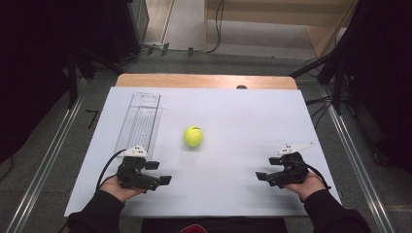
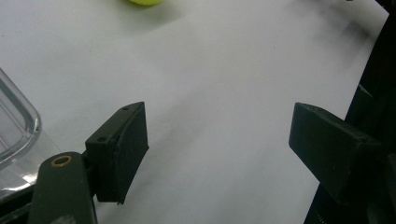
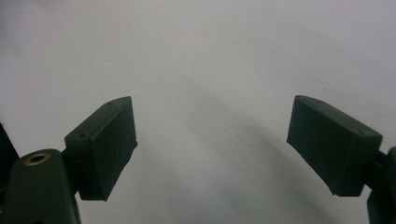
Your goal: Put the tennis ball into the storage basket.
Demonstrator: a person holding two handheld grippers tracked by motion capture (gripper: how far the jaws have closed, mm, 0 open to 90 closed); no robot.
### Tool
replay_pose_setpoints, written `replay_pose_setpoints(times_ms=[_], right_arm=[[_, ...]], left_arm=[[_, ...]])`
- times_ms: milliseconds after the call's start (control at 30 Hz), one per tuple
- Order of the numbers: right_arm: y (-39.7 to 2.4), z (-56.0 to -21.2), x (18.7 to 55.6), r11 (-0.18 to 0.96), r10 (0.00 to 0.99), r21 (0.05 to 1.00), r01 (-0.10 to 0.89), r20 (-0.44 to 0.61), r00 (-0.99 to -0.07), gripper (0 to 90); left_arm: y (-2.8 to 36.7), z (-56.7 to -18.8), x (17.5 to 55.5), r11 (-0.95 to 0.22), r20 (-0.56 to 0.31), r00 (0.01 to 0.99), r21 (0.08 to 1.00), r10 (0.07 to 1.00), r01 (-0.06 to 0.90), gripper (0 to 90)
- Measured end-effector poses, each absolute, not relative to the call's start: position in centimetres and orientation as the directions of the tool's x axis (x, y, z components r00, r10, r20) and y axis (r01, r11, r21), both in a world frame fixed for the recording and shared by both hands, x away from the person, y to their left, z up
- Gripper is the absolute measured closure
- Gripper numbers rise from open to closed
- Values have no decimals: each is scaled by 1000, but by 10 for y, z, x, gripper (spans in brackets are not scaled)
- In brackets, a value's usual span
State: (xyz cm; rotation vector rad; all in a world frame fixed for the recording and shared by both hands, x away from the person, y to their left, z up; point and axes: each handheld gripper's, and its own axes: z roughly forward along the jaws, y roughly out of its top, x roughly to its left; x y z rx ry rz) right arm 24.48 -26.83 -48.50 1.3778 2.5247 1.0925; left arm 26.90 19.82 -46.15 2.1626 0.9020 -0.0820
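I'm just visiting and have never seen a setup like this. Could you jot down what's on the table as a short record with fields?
Surface: white sheet covering a wooden table
Ball: yellow-green tennis ball, near the middle, loose, touched by nothing
Tray: clear plastic oblong tray, left of the ball, seemingly empty
Left gripper: black, hand-held, jaws wide open, holding nothing, near the tray's close end
Right gripper: black, hand-held, jaws wide open, holding nothing, over bare sheet
Person: two dark-sleeved forearms at the near edge

left gripper [image 1: 162,173]: jaws wide apart, held low, pointing inward
right gripper [image 1: 266,174]: jaws wide apart, held low, pointing inward
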Motion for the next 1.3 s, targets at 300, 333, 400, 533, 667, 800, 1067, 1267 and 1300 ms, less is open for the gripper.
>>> replay_pose_setpoints(times_ms=[300, 333, 400, 533, 667, 800, 1067, 1267, 1300], right_arm=[[-267, -485, 245, 349, 755, 608, 713, 268, -598, 137], [-266, -485, 246, 350, 756, 608, 712, 266, -598, 137], [-266, -485, 246, 349, 756, 607, 714, 268, -597, 137], [-266, -485, 245, 349, 749, 613, 709, 271, -604, 137], [-266, -485, 245, 340, 752, 616, 711, 276, -599, 137], [-267, -485, 245, 336, 754, 617, 712, 277, -596, 137], [-269, -486, 245, 330, 760, 617, 714, 276, -589, 137], [-270, -486, 245, 323, 760, 621, 714, 279, -587, 137], [-270, -486, 245, 323, 760, 621, 714, 279, -587, 137]], left_arm=[[199, -458, 267, -441, -318, 749, 650, 581, 619, 200], [199, -459, 268, -438, -320, 746, 650, 584, 621, 200], [199, -459, 268, -435, -322, 744, 650, 585, 623, 200], [200, -460, 269, -435, -319, 743, 649, 589, 624, 200], [200, -460, 269, -434, -320, 740, 647, 592, 627, 200], [199, -459, 270, -432, -318, 741, 652, 591, 624, 200], [198, -459, 270, -437, -316, 745, 651, 588, 621, 216], [196, -458, 270, -437, -315, 743, 649, 590, 622, 216], [196, -457, 270, -437, -312, 742, 649, 594, 623, 216]])
